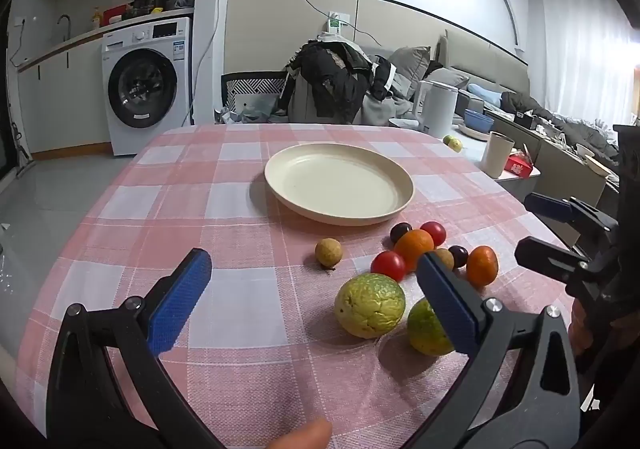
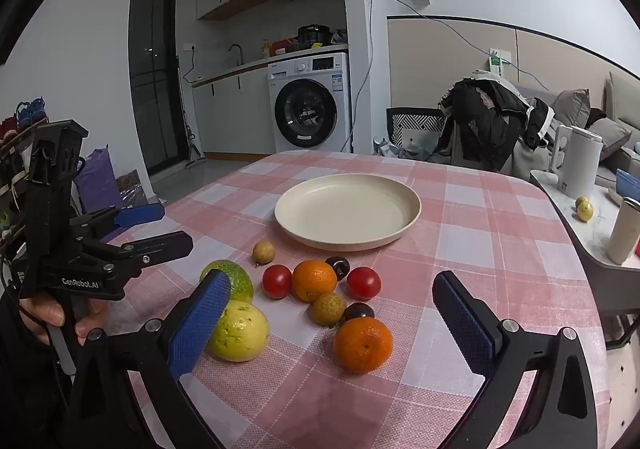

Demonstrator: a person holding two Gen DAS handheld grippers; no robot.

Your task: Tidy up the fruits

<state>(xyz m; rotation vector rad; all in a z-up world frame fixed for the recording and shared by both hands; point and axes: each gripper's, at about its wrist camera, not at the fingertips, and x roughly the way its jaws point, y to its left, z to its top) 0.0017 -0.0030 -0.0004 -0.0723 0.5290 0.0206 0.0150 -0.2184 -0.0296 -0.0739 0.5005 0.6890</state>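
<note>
An empty cream plate (image 1: 340, 185) (image 2: 348, 211) sits mid-table on the pink checked cloth. In front of it lies a cluster of fruit: a yellow-green guava (image 1: 370, 305) (image 2: 239, 330), a green citrus (image 1: 426, 329) (image 2: 236, 277), two oranges (image 1: 414, 247) (image 2: 363, 344), two red tomatoes (image 1: 389, 265) (image 2: 277, 281), dark plums (image 1: 401, 231) and brown longans (image 1: 328, 251) (image 2: 264, 252). My left gripper (image 1: 312, 289) is open and empty, above the cloth just left of the fruit. My right gripper (image 2: 332, 323) is open and empty, hovering over the near fruit.
A side table at the right carries a white kettle (image 2: 578, 165), a cup (image 1: 496, 159), blue bowls (image 1: 478, 120) and two small green fruits (image 2: 584, 208). A chair draped with dark clothes (image 1: 332, 81) stands behind the table. A washing machine (image 1: 144, 85) is at the back.
</note>
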